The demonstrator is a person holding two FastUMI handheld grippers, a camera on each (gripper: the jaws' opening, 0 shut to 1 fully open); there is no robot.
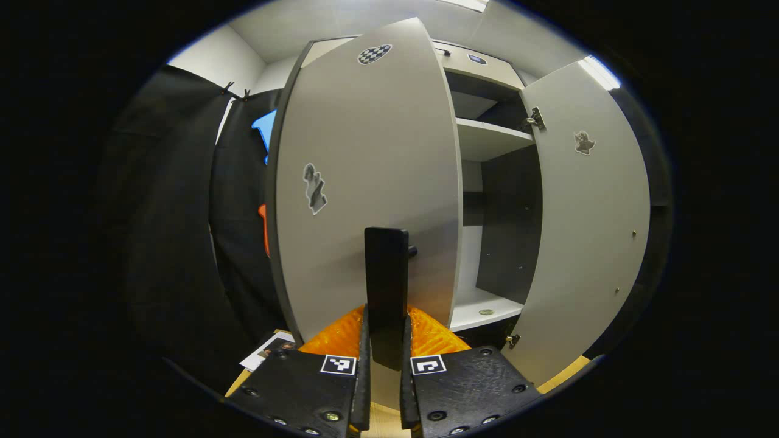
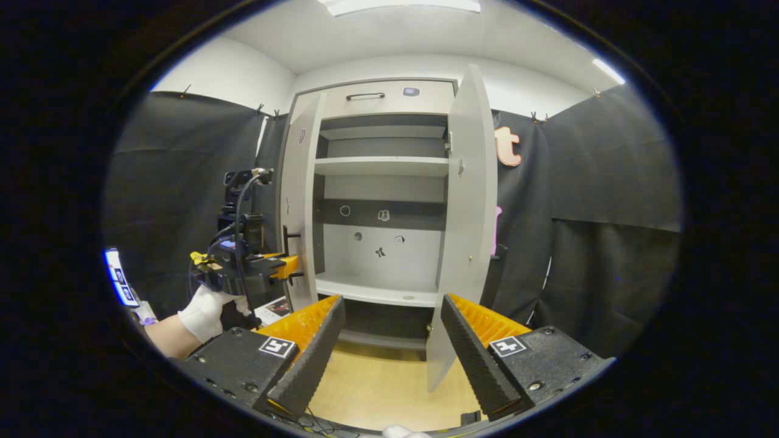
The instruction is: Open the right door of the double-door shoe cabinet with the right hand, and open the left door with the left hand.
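The light grey shoe cabinet (image 2: 380,97) stands with both doors swung out. Close ahead in the left gripper view is the left door (image 1: 365,152); its black upright handle (image 1: 386,286) sits between the fingers of my left gripper (image 1: 386,313), which is shut on it. The right door (image 1: 590,213) hangs wide open on its hinges. In the right gripper view my right gripper (image 2: 392,304) is open and holds nothing, a short way back from the cabinet, just left of the right door (image 2: 468,201). A gloved hand (image 2: 204,319) holds the left gripper (image 2: 286,264) at the left door (image 2: 301,201).
Inside are white shelves (image 2: 380,165) and a dark back panel with small stickers. A top drawer with a dark handle (image 2: 365,96) sits above. Black cloth walls close in on both sides. The floor (image 2: 377,383) is pale wood; a paper (image 1: 268,350) lies by the left door.
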